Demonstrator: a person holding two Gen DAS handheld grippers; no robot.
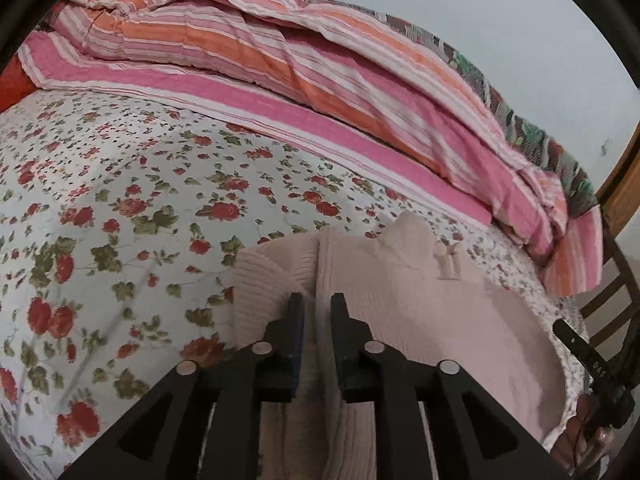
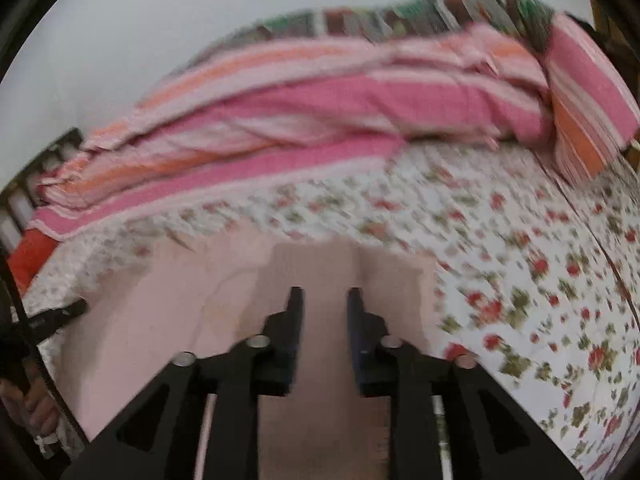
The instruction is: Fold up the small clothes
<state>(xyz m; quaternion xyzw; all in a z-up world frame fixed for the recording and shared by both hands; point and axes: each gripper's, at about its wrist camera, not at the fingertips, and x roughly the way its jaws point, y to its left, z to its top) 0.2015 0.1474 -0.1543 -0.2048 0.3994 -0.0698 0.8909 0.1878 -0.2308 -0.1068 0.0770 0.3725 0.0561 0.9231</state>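
Observation:
A pale pink knitted garment [image 1: 440,304] lies on the floral bedsheet [image 1: 120,184]. My left gripper [image 1: 318,302] is shut on a raised fold of the garment that runs between its fingers. A small bow [image 1: 448,258] shows on the garment beyond it. In the blurred right wrist view the same garment [image 2: 168,292] fills the lower middle. My right gripper [image 2: 322,296] has its fingers narrowly apart with pink cloth between them, and it appears to grip that cloth. The other gripper shows at the edge of each view, at the right in the left wrist view [image 1: 592,364] and at the left in the right wrist view [image 2: 48,320].
A pink and orange striped quilt [image 1: 320,92] is heaped along the far side of the bed. A wooden bed frame [image 1: 616,280] stands at the right. A plain wall [image 2: 160,40] is behind. Floral sheet [image 2: 540,280] spreads to the right of the garment.

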